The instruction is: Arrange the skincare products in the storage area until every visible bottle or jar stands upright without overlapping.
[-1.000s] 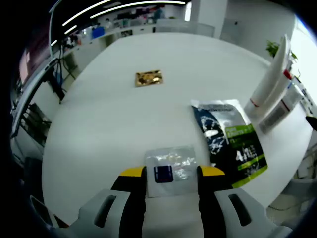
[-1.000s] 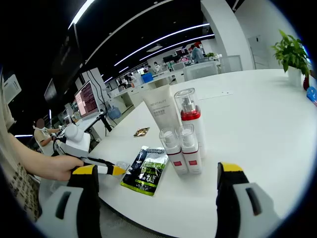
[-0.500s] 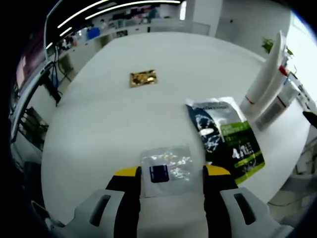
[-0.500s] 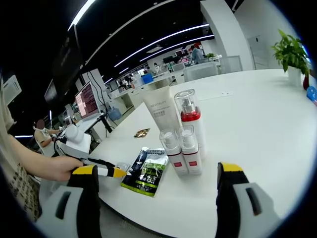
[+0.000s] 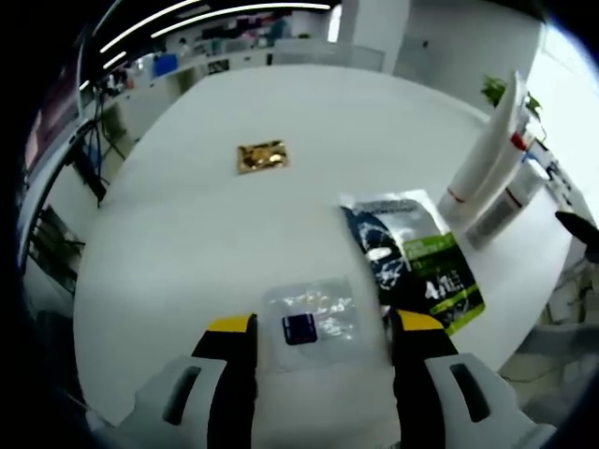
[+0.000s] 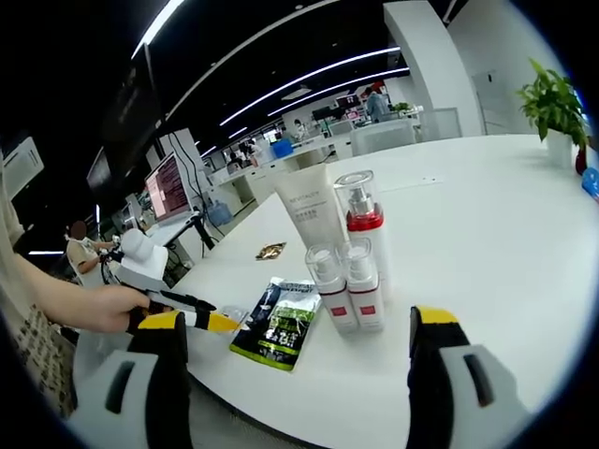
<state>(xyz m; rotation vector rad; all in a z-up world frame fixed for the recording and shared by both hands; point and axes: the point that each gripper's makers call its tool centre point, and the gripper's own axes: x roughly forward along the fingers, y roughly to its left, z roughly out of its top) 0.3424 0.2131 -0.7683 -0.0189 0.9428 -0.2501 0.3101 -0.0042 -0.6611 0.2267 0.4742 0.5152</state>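
Observation:
In the right gripper view a white tube (image 6: pixel 314 201), a tall clear-capped bottle with a red band (image 6: pixel 361 224) and two small bottles (image 6: pixel 328 281) (image 6: pixel 362 281) stand upright in a tight group on the white table (image 6: pixel 487 234). My right gripper (image 6: pixel 299 323) is open in front of them and holds nothing. In the left gripper view my left gripper (image 5: pixel 323 325) is open just above the table, with a clear sachet with a blue square (image 5: pixel 314 318) lying between its jaws. The tube (image 5: pixel 482 150) and a bottle (image 5: pixel 505 201) stand at the right.
A dark and green sachet (image 5: pixel 412 267) lies right of the clear one, also seen as the green sachet (image 6: pixel 278 323). A gold sachet (image 5: pixel 261 156) lies farther out. A person's hand (image 6: pixel 103 304) holds the left gripper at the table edge. A plant (image 6: pixel 552 94) stands far right.
My left gripper's jaws have spread a little wider around the clear sachet and its camera has shifted slightly. The right gripper and the bottles have stayed put.

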